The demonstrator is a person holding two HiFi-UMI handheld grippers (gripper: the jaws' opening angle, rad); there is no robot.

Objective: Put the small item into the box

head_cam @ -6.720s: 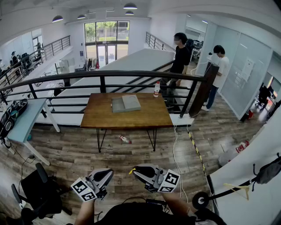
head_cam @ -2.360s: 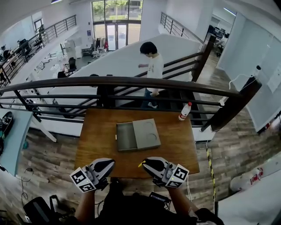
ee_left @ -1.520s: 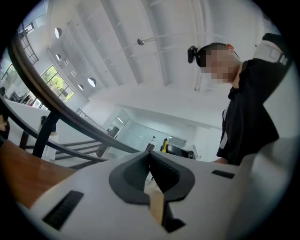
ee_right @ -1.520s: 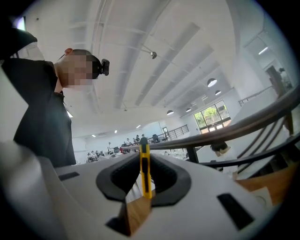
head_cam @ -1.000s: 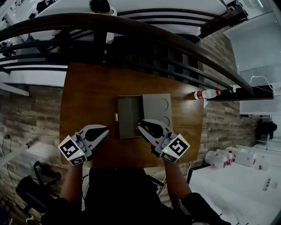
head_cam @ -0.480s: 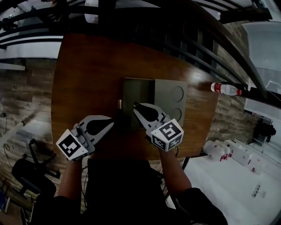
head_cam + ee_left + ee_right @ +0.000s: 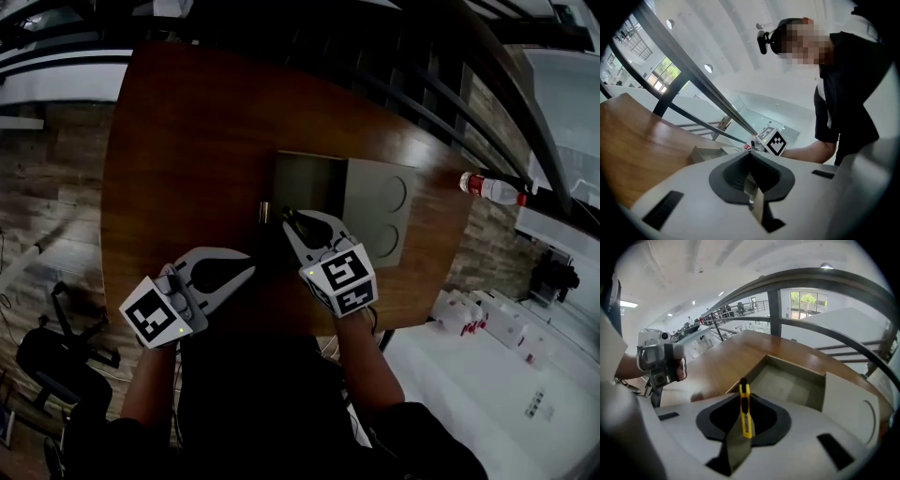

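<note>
My right gripper [image 7: 290,217] is shut on a yellow utility knife [image 7: 745,412], which stands up between its jaws. Its tip hangs over the near edge of the grey box's open tray [image 7: 307,190] [image 7: 786,386], which looks empty. The box's flat part with two round recesses [image 7: 382,210] lies to the tray's right. My left gripper [image 7: 247,271] [image 7: 750,165] is shut with nothing in it, low over the wooden table [image 7: 178,159], left of and nearer than the box. It shows as a blur [image 7: 658,358] in the right gripper view.
A small pale tab [image 7: 265,212] sits at the tray's left edge. A plastic bottle with a red cap [image 7: 491,187] lies at the table's far right. A dark railing [image 7: 820,280] runs along the table's far side. The floor [image 7: 37,206] lies to the left.
I have walked up to the table and now look straight down on it. The right gripper has moved forward with the knife to the tray's near edge. The left gripper has barely moved.
</note>
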